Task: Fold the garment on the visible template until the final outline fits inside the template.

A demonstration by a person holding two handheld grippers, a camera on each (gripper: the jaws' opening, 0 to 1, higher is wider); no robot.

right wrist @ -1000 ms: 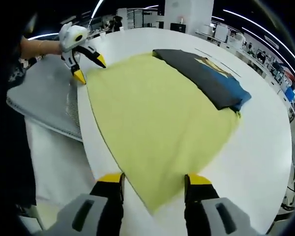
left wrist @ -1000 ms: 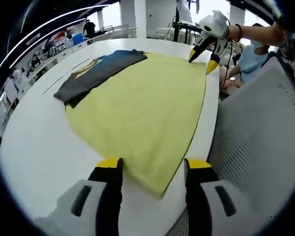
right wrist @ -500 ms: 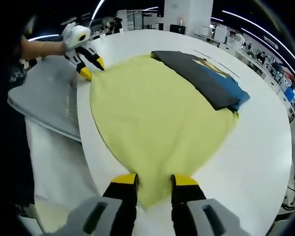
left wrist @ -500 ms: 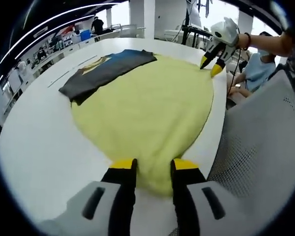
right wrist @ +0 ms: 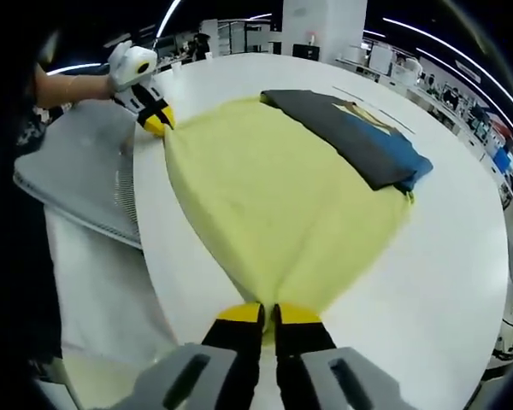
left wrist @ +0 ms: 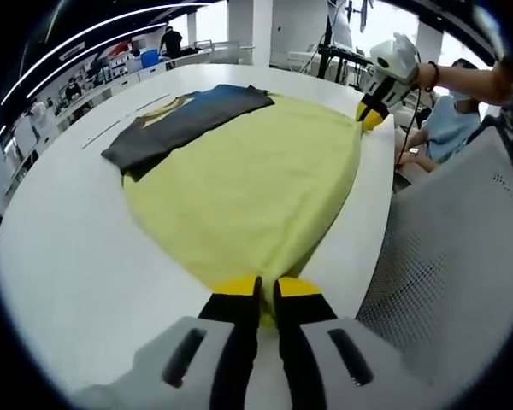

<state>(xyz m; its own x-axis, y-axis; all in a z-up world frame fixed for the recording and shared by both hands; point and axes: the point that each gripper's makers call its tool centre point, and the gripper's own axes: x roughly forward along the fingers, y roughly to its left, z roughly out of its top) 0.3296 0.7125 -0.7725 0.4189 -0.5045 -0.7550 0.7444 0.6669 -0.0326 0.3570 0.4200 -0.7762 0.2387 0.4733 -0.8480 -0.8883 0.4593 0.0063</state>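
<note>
Yellow garment (left wrist: 248, 184), soft, limp, light; pinched at both near corners by left gripper (left wrist: 266, 286) and right gripper (right wrist: 268, 312), jaws closed on cloth; white counter (left wrist: 77, 231)

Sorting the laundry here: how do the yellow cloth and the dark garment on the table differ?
The pale yellow cloth is spread wide in one layer; the dark grey and blue garment is folded into a narrow strip. Both grippers, left and right, pinch the yellow cloth's corners; nothing holds the dark garment. Both lie on the white round table.
</note>
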